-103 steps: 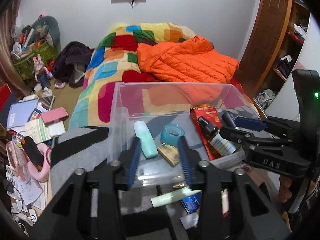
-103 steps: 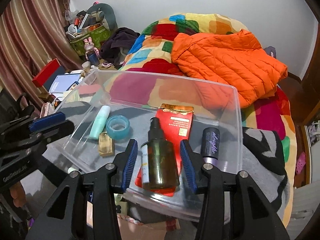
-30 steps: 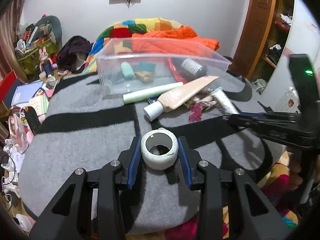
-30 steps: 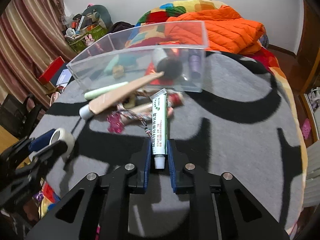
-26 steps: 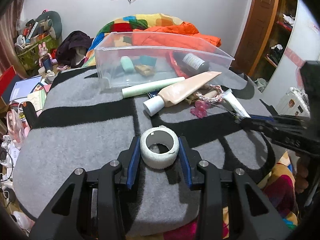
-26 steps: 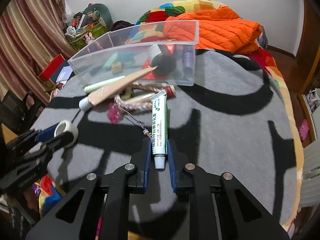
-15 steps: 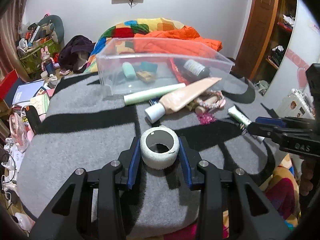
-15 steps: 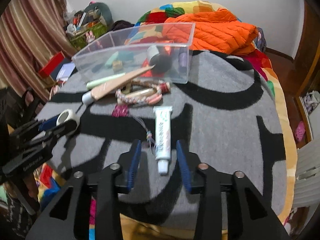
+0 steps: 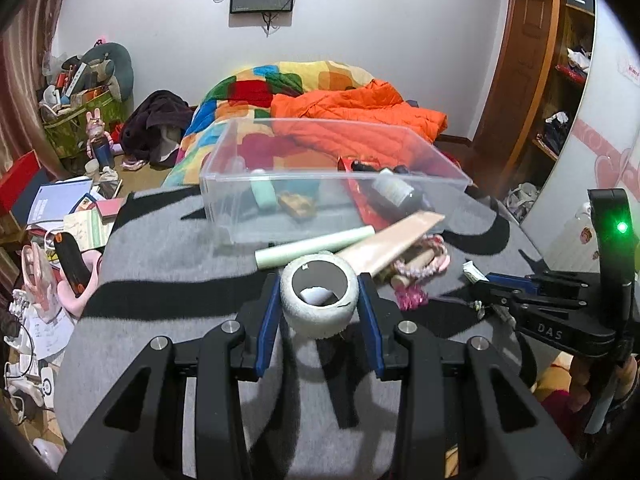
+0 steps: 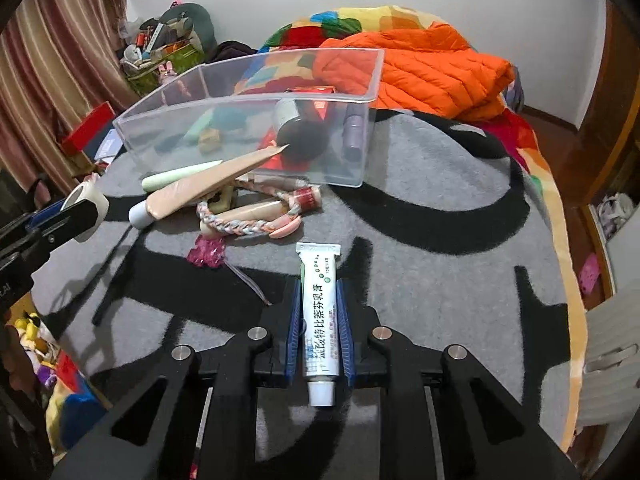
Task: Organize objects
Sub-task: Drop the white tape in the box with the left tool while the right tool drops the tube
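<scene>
My left gripper (image 9: 319, 312) clamps a white fuzzy tape roll (image 9: 319, 300); my right gripper (image 10: 320, 332) pinches a white-green ointment tube (image 10: 319, 320).

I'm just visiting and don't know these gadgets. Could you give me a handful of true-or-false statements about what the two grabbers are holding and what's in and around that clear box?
1. The left gripper is shut on the white tape roll. True.
2. The right gripper is open and holds nothing. False: its fingers are shut on the white ointment tube.
3. The clear plastic bin already has several things in it, among them a dark bottle. True.
4. The braided cord lies inside the bin. False: it lies on the gray blanket in front of the bin.
5. The orange jacket is in the bin. False: it lies on the bed behind it.
</scene>
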The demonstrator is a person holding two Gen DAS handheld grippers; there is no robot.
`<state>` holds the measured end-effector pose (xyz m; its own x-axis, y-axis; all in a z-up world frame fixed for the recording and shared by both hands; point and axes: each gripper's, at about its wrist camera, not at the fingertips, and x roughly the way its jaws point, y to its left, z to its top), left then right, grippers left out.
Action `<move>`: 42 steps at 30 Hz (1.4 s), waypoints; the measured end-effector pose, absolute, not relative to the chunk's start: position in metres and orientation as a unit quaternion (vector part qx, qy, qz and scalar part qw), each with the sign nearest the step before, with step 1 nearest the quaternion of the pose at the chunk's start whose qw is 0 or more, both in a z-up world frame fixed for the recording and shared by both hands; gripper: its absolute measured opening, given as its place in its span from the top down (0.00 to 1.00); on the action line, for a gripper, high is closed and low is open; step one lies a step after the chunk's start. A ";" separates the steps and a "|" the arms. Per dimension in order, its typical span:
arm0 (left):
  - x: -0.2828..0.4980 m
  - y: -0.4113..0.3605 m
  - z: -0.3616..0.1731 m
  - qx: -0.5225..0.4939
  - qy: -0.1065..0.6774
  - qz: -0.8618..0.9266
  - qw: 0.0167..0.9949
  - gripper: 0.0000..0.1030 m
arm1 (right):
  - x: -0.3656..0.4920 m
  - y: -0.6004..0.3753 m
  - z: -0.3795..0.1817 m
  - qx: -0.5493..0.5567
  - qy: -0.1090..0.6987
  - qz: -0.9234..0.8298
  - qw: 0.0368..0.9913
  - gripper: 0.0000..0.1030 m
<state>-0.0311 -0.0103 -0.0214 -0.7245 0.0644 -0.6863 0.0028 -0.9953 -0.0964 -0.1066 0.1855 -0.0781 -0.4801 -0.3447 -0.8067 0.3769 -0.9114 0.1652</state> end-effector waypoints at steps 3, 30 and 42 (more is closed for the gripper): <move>-0.037 -0.011 -0.015 -0.365 -0.045 0.930 0.018 0.64 | -0.110 0.192 -0.066 0.449 0.005 -0.869 0.206 0.85; -0.142 -0.026 0.021 -0.345 -0.035 0.938 0.012 0.64 | -0.197 0.156 0.029 0.330 -0.008 -0.922 0.204 0.85; -0.184 -0.022 -0.020 -0.401 -0.034 0.915 0.030 0.64 | -0.231 0.129 -0.034 0.401 0.057 -0.894 0.190 0.85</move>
